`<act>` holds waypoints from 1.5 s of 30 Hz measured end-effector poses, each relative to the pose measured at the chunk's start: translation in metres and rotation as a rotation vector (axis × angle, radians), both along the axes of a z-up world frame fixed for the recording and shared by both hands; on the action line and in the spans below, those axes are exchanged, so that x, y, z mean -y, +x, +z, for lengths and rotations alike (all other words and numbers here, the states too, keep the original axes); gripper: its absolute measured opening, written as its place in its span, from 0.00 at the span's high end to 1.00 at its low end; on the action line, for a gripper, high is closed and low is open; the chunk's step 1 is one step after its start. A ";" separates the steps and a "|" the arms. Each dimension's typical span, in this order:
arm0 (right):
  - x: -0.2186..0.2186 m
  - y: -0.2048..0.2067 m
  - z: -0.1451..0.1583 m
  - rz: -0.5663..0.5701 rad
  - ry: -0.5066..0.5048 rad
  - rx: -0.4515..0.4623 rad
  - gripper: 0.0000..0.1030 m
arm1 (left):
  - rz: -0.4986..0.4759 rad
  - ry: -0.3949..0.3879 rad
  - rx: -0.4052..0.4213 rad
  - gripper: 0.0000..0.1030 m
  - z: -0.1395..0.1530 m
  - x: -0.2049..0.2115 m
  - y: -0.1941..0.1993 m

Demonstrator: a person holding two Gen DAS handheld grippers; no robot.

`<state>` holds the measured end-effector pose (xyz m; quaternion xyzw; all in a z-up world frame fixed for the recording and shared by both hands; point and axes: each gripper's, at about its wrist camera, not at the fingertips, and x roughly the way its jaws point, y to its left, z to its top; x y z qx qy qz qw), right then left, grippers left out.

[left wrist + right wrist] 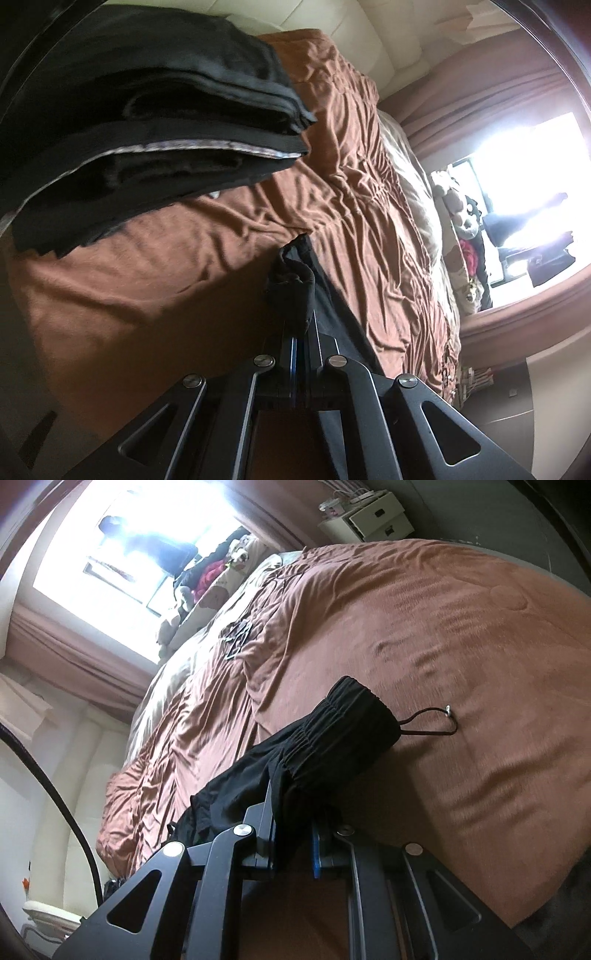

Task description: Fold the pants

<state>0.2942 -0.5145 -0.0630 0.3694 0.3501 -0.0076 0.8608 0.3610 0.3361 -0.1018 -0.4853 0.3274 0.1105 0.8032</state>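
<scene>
- A stack [147,122] of folded dark clothes lies on the bed [155,280], at the left of the left wrist view, its layered edges toward the camera.
- The bed carries a rumpled brown cover, with a pale quilt [417,192] along its far side.
- The left claw [301,332] is clamped on a bunched end of the black pants [295,280]; the cloth rises between its fingers and a dark strip runs on past them over the cover.
- Soft toys [465,221] sit by the bright window [528,177] at the right.
- In the right wrist view, the right claw [295,834] is clamped on the pants' gathered elastic waistband [332,738], held just above the bed.
- More black cloth hangs to the left of the claw.
- The drawstring [436,720] loops out of the waistband over the cover, ending in a small metal tip.
- A white drawer unit [373,517] stands beyond the bed's far edge.
</scene>
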 end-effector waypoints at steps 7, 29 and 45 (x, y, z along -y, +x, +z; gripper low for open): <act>0.000 -0.001 -0.010 -0.003 -0.032 -0.044 0.89 | -0.012 0.007 -0.068 0.98 -0.031 -0.004 -0.007; -0.116 -0.037 -0.034 0.319 -0.056 -0.135 0.44 | -0.208 0.011 -0.109 0.18 -0.085 0.033 -0.009; -0.200 -0.003 -0.088 0.500 0.032 -0.188 0.61 | -0.357 0.223 -0.231 0.00 -0.076 0.077 -0.005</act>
